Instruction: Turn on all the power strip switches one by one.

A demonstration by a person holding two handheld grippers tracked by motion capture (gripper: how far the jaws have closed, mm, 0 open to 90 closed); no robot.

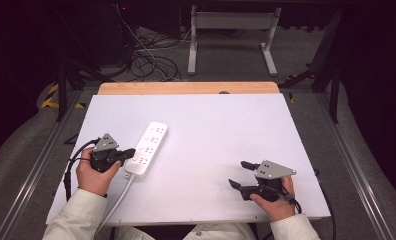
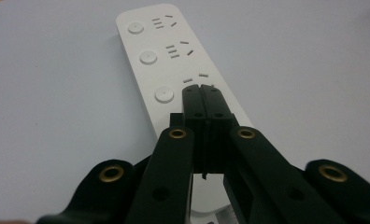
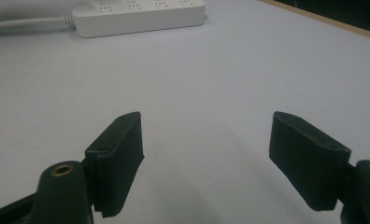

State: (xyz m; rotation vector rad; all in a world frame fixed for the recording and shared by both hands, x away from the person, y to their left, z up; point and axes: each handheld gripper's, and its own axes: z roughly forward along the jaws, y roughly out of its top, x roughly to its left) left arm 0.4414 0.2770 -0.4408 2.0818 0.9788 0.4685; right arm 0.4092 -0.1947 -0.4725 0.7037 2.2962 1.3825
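Note:
A white power strip (image 1: 149, 148) lies on the left half of the white table (image 1: 216, 125), and its cord (image 1: 117, 202) runs off the near edge. My left gripper (image 1: 131, 153) is shut, with its tips over the strip's near end. In the left gripper view the closed jaws hold nothing, and the left gripper (image 2: 202, 91) sits above the power strip (image 2: 171, 56) next to a round button (image 2: 164, 94). My right gripper (image 1: 237, 173) rests open at the near right, well apart from the strip. In the right gripper view the right gripper (image 3: 206, 135) frames bare table, with the power strip (image 3: 141, 14) far off.
A wooden strip (image 1: 186, 88) borders the table's far edge. Beyond it on the floor are loose cables (image 1: 146, 60) and a white desk frame (image 1: 231, 30). Metal rails (image 1: 356, 165) run along both sides of the table.

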